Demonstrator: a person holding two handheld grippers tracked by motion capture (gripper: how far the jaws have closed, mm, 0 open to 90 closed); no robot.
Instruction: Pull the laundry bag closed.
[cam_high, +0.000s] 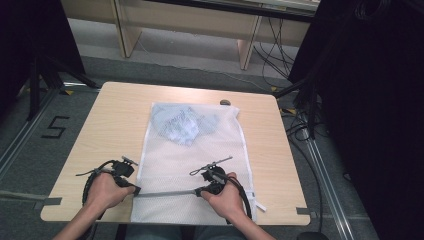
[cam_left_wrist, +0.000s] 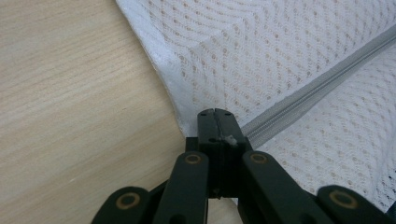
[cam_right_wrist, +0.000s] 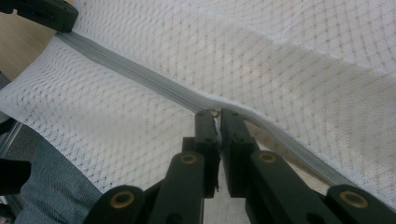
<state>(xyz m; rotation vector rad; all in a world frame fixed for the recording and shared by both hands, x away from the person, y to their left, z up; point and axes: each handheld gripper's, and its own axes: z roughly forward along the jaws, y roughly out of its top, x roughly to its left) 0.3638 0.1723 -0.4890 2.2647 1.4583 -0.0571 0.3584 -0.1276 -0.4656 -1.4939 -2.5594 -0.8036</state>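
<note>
Small dark object (cam_high: 225, 102) at table's (cam_high: 110, 125) far edge.

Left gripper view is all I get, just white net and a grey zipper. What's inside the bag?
Observer: A crumpled light-blue garment lies at the far end of the mesh laundry bag.
Operator: Where's the other gripper?
Observer: The right gripper is partway along the zipper, its jaws pinched on what looks like the slider.
Operator: Is the zipper done up?
Observer: Only partly. It is closed between the slider and the left gripper, and it gapes open on the slider's other side.
</note>
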